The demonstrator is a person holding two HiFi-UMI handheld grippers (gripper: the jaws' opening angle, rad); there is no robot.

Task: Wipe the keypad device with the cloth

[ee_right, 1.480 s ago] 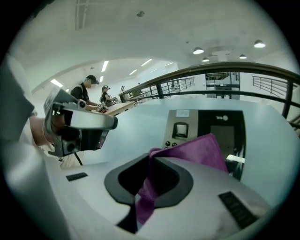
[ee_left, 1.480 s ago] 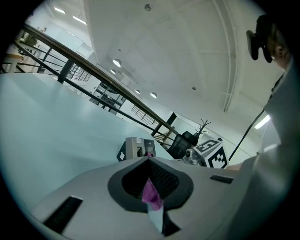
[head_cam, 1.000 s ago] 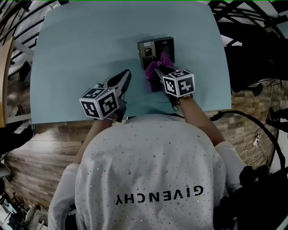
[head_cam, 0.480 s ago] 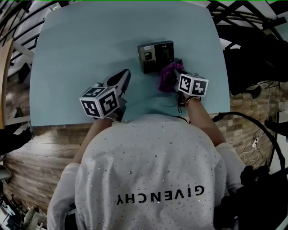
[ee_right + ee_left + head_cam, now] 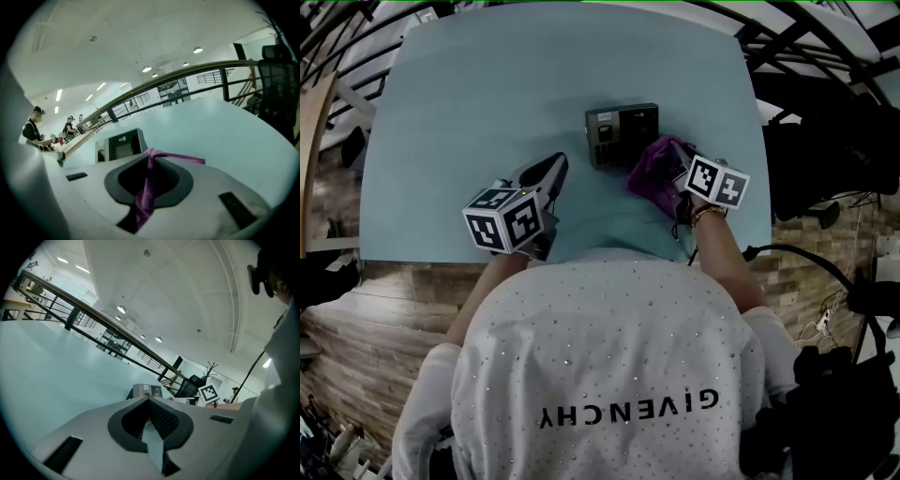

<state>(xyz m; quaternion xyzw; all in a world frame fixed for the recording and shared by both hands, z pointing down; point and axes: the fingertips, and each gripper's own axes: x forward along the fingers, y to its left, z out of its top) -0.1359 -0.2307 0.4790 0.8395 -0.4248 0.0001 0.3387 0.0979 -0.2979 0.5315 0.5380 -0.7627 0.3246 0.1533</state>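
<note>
Pale blue counter (image 5: 487, 94) fills the scene. Near its front edge, the left hand-held gripper (image 5: 558, 161) has its jaws closed together, holding nothing. Toward the right edge, the right hand-held gripper (image 5: 150, 153) pinches a purple cloth (image 5: 652, 173) just beside the dark keypad device (image 5: 619, 131), which stands right of the counter's middle.

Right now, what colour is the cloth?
Purple-pink. The cloth shows clearest in the right gripper view, pinched in the right gripper.
</note>
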